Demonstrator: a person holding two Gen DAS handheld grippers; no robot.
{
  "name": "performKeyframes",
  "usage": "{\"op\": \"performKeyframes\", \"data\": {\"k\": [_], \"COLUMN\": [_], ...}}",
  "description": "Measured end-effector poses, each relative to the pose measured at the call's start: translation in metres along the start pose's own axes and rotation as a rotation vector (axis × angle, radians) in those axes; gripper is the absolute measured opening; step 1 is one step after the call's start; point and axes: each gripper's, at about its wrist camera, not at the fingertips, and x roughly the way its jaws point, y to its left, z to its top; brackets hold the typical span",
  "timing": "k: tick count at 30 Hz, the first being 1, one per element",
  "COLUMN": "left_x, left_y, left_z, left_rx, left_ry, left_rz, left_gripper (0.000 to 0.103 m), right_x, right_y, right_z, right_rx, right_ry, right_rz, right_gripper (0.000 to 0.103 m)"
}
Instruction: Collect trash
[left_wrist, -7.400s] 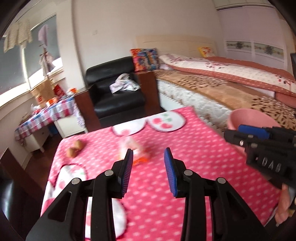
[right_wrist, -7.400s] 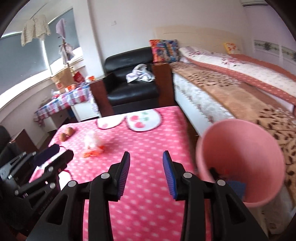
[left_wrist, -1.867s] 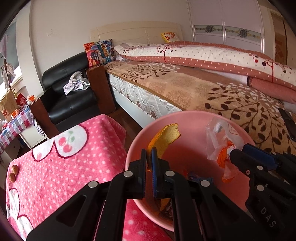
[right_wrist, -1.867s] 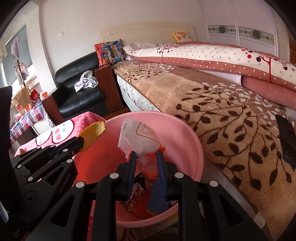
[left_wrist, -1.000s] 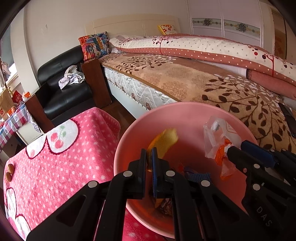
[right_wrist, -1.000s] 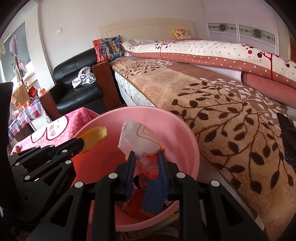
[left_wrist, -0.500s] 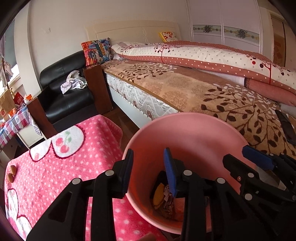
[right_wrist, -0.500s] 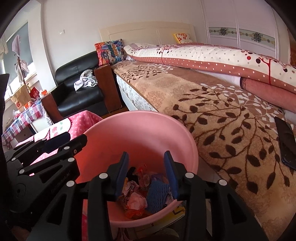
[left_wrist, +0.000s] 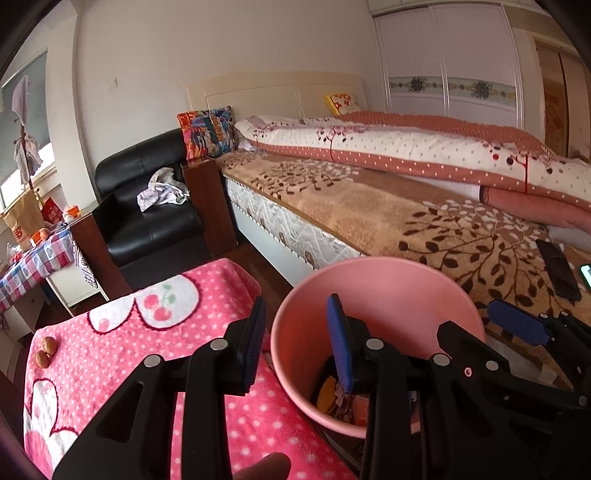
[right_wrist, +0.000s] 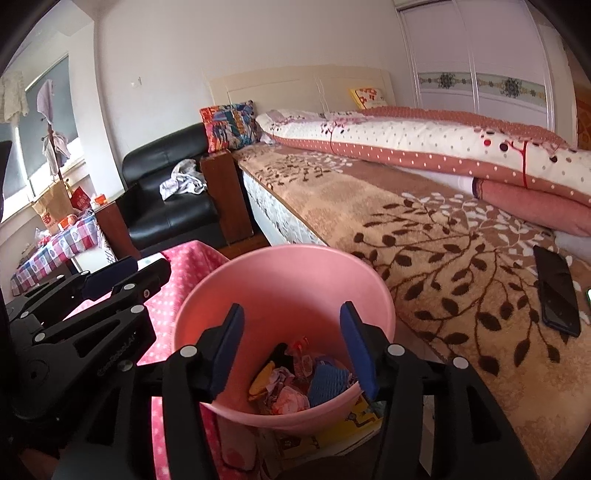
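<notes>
Right wrist view shows my right gripper (right_wrist: 291, 343) spread wide and empty over the pink bin (right_wrist: 295, 273), trash (right_wrist: 295, 384) lying at its bottom. My left gripper (left_wrist: 297, 339) is likewise parted, holding nothing, straddling the bin's rim (left_wrist: 280, 325) beside the pink-clothed table (left_wrist: 110, 354).

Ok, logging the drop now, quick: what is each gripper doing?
Left gripper: open, holding nothing, at the pink bin's rim.
Right gripper: open, holding nothing, over the bin.
</notes>
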Motion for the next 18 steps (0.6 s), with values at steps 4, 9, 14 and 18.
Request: {"op": "performKeyframes", "data": {"k": [4,9,14,18], "left_x": [-0.019,-0.039,-0.054,-0.067], "left_y": [0.009,0.02,0.033,0.042], "left_z": [-0.001,-0.006,-0.014,-0.022], "left_rx": [-0.019,-0.028,-0.053,-0.06], "left_ry": [-0.042,-0.075,-0.076,-0.084], "left_rz": [0.038,0.061,0.079,0.087], "left_gripper": [0.034,0.034,0.034,0.034], "right_x": [-0.016,-0.035,-0.05,-0.06], "right_y": [0.011,0.029,0.042,0.05], "right_z": [-0.002,-0.007,-0.013,-0.02], "right_rx": [-0.017,-0.052,-0.052,-0.047], "right_ry": [-0.037,-0.071,-0.084,-0.097], "right_rz": [0.001,0.012,0.031,0.044], "right_gripper": [0.059,0.06,0.06,0.06]}}
